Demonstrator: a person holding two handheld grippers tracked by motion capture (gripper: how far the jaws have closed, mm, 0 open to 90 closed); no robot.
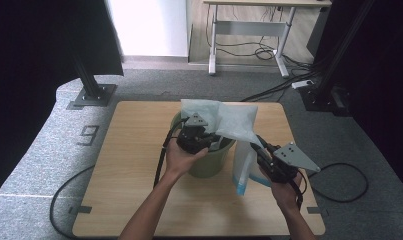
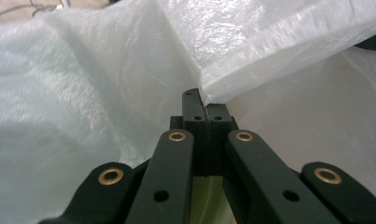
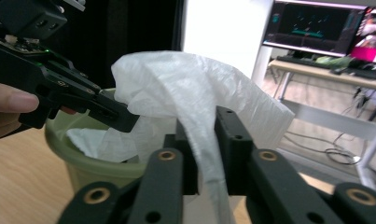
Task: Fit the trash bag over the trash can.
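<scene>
At the far left of the high view we see a dark curtain and a black stand foot point(image 1: 93, 95) on the grey carpet, then a painted figure nine point(image 1: 88, 135) beside the wooden surface point(image 1: 139, 200). A black cable point(image 1: 64, 200) loops off the surface's left edge. Nothing else lies on the surface around our work; behind it stands a white-legged desk point(image 1: 249, 35) with loose wires under it.

Near the middle of the surface sits the green bin point(image 1: 209, 162). Our left gripper point(image 1: 201, 140) hangs over its rim, and in the left gripper view its jaws are pressed together on a fold of the white plastic bag point(image 2: 129, 70), pinching the film at their tips. The bag is thin, crinkled and translucent; part of it hangs inside the bin, and the rest rises above the rim and spreads to the right.

To the right of the bin, our right gripper point(image 1: 259, 150) points up and leftward at the bag. In the right gripper view a strip of the bag point(image 3: 195, 116) runs down between its jaws, which stand narrowly apart; we cannot tell whether they press on the film. A blue-edged stretch of plastic point(image 1: 242, 187) hangs by that gripper, just above the surface. Farther right another cable point(image 1: 339, 185) curls on the carpet.
</scene>
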